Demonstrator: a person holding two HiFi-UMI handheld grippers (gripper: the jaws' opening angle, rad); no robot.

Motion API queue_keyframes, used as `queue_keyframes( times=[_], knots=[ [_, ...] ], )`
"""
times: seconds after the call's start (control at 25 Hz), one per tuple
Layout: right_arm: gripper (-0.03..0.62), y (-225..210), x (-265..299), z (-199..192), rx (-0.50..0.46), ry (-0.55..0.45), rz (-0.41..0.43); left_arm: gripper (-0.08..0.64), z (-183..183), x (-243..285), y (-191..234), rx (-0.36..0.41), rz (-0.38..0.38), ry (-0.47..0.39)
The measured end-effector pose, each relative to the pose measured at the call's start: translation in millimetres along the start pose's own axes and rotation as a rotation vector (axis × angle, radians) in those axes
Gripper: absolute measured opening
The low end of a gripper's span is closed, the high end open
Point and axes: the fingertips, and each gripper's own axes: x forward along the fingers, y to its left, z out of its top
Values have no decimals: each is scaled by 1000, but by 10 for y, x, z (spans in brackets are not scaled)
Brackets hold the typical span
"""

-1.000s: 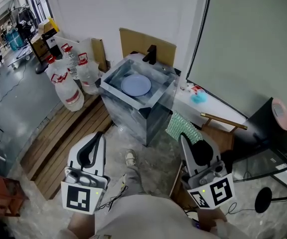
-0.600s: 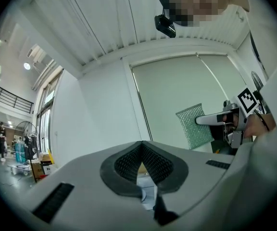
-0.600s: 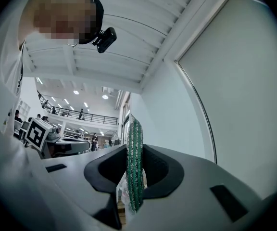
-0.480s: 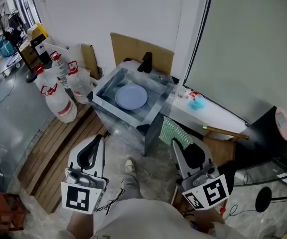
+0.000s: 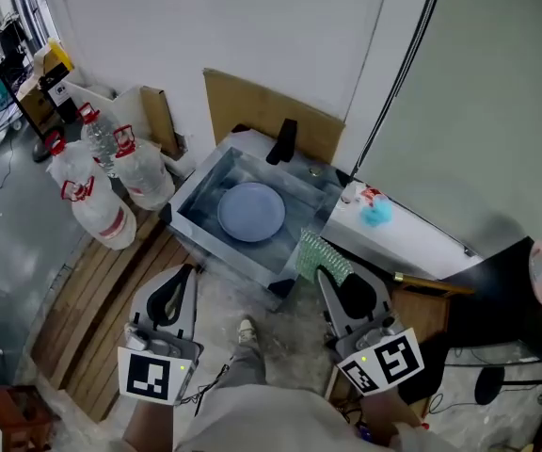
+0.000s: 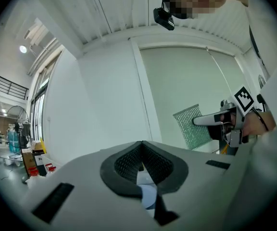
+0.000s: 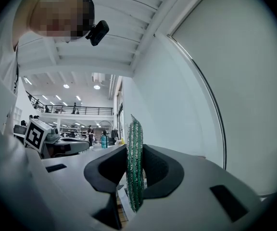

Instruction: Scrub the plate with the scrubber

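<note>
Your right gripper [image 5: 330,281] is clamped on one edge of the soft, light scrubber [image 5: 320,255] just beside the sink [image 5: 216,245], where the stiff, likely slippery plate [image 5: 251,211] lies flat; your left gripper [image 5: 182,276] is closed and empty.

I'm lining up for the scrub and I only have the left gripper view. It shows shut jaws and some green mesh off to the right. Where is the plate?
Observer: The plate lies flat inside the sink. In the head view that is ahead of the person.
Operator: Anything on the plate?
Observer: Nothing that I can see, its face looks bare. A black faucet stands at the sink's far rim.
Operator: Is that mesh properly gripped?
Observer: Yes. The right gripper view shows the right gripper with its jaws pressed on the scrubber, which stands edge-on between them.
</note>
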Motion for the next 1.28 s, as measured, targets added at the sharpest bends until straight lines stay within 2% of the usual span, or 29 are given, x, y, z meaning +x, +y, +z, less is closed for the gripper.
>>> queue_keyframes(
  times=[0.28,0.56,0.8,0.92,1.12,1.28],
  knots=[
    [107,-223,1008,-236,51,63,-2,17,-517,682,666,-27,-40,95],
    [107,-387,1737,-549,103,138,-10,17,-1214,1196,1081,-136,-101,238],
    [107,-518,2164,-1011,168,223,8,17,-1750,1569,1213,-253,-129,329],
    [107,-575,2353,-1244,214,263,34,17,-2018,1709,1240,-281,-126,392],
    [107,-754,2615,-1725,292,349,61,17,-2549,1952,1231,-356,-91,508],
    [107,-890,2813,-2088,315,423,96,18,-2956,2166,1198,-430,-65,591]
  ],
)
